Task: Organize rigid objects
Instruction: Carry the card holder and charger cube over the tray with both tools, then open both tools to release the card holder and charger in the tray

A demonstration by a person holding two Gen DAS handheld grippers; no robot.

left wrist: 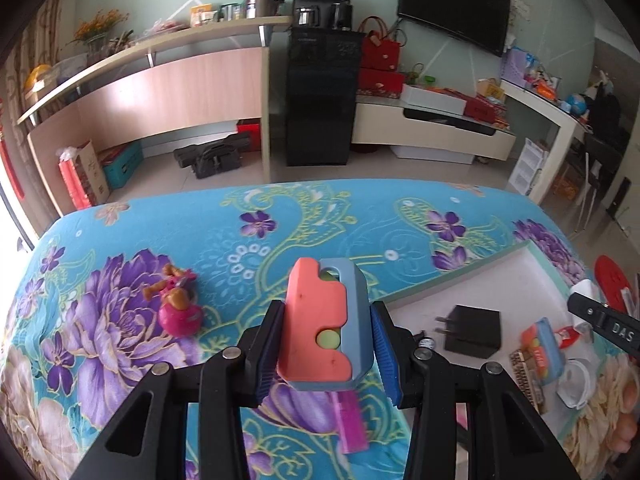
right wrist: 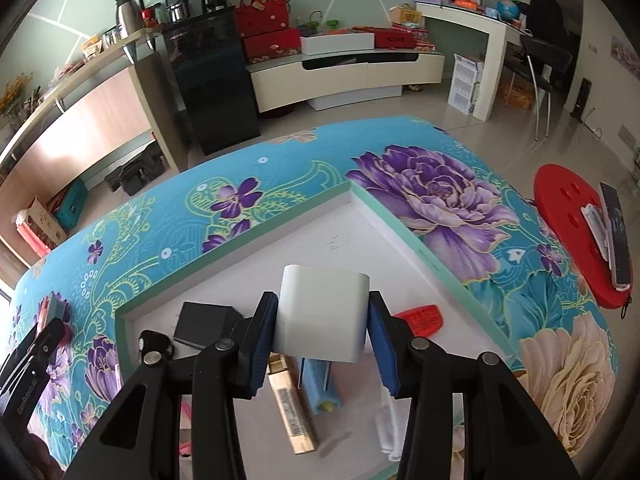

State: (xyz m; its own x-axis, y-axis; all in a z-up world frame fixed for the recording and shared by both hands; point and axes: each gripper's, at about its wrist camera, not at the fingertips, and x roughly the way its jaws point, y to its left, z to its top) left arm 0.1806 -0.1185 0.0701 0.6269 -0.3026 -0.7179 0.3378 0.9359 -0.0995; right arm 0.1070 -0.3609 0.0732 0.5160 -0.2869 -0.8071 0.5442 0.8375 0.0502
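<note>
- We work over the flowered cloth (left wrist: 280,232) that covers the table; its far edge drops away to the floor, and most of its left side lies bare and offers wide room.
- We treat the shallow white tray (right wrist: 384,216) with its green rim as the likely collecting place; its low wall is the edge that anything carried in must clear, and its far corner is bare while the near part is crowded.
- Our right gripper (right wrist: 322,320) is closed on a white rounded box (right wrist: 324,304), held above the tray; its smooth sides look slippery, so we judge a firm grip on its flat faces wise, and it seems light and stiff.
- Our left gripper (left wrist: 326,336) clamps a salmon and blue toy block (left wrist: 320,320) by its long sides, above the cloth just left of the tray's corner; it looks like hard, light plastic, and the pads sit low on it, so we expect it could tip if swung fast.
- In the tray, the black charger (left wrist: 474,330) with its prongs lies near the left wall, and we would give it a berth when setting down.
- A gold box (right wrist: 290,404) and a blue foam piece (right wrist: 320,384) lie just beneath the right gripper, narrowing the drop space there.
- A pink doll (left wrist: 178,304) lies on the cloth, well apart from both grippers, small and rigid, best taken round its round body.
</note>
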